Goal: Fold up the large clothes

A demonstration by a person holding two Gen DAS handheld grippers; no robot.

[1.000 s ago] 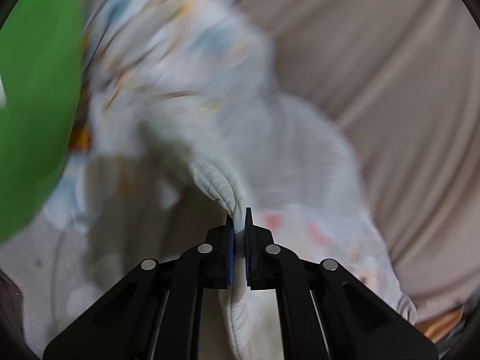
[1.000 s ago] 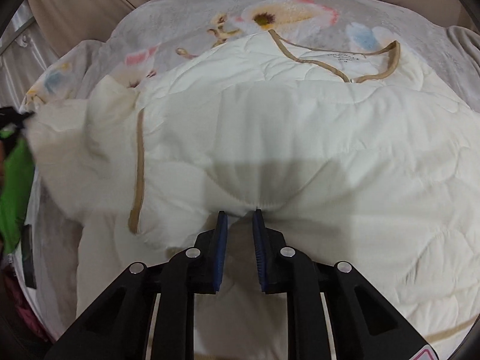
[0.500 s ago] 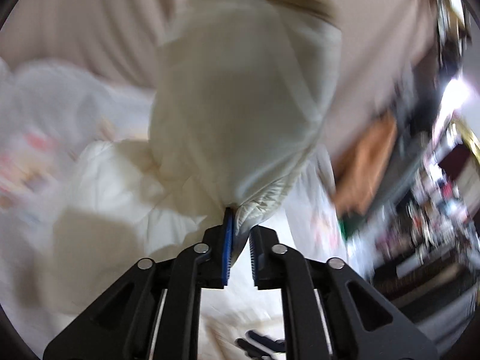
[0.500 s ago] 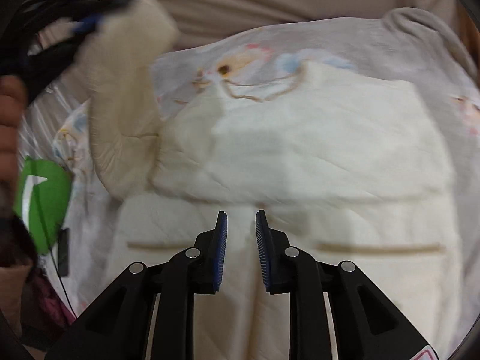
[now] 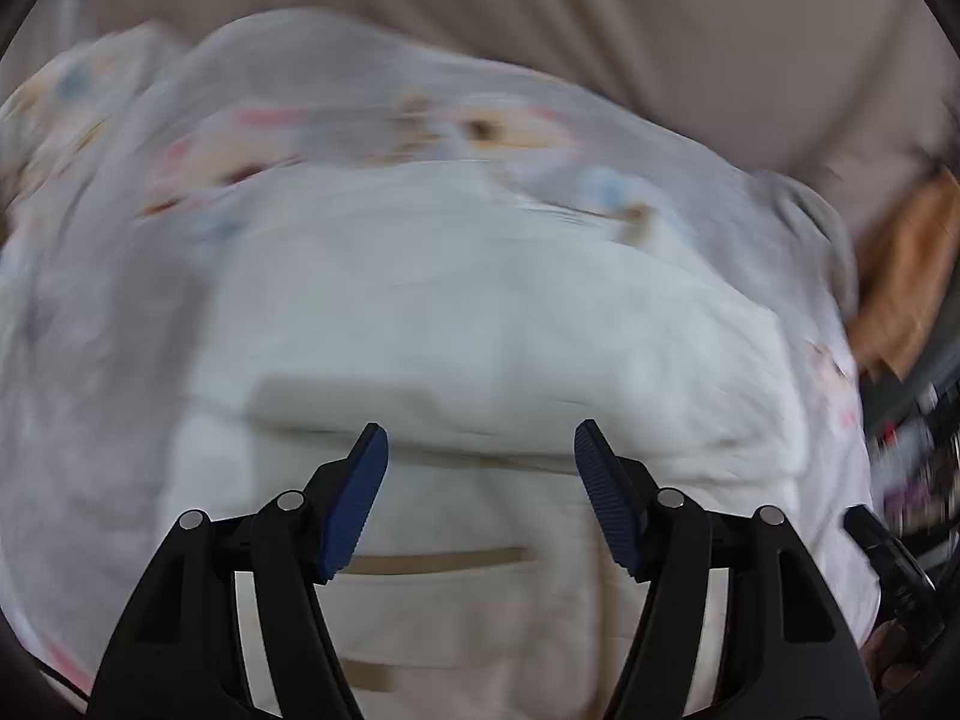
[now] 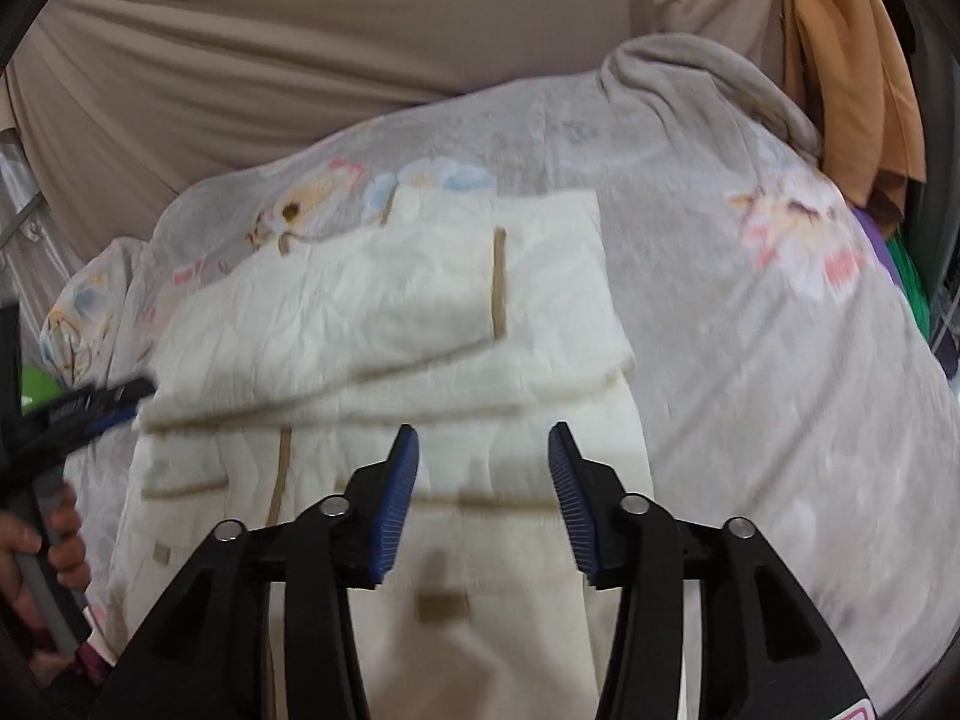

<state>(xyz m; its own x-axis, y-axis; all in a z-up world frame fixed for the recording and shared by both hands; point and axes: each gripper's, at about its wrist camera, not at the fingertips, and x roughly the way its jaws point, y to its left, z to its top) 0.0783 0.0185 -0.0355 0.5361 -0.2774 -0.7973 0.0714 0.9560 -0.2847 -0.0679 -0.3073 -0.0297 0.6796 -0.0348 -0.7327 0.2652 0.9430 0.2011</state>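
Where sleeves fold over, cream quilted jacket (image 6: 384, 312) puckers.

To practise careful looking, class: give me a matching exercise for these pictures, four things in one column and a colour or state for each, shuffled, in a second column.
Things:
1. jacket
2. blanket
3. hanging cloth
4. right gripper

Colours or states:
A. orange
B. jaws open, nothing between them
C. cream with tan trim, folded
D. grey with a flower print

Pairs: 1-C, 2-D, 3-A, 4-B
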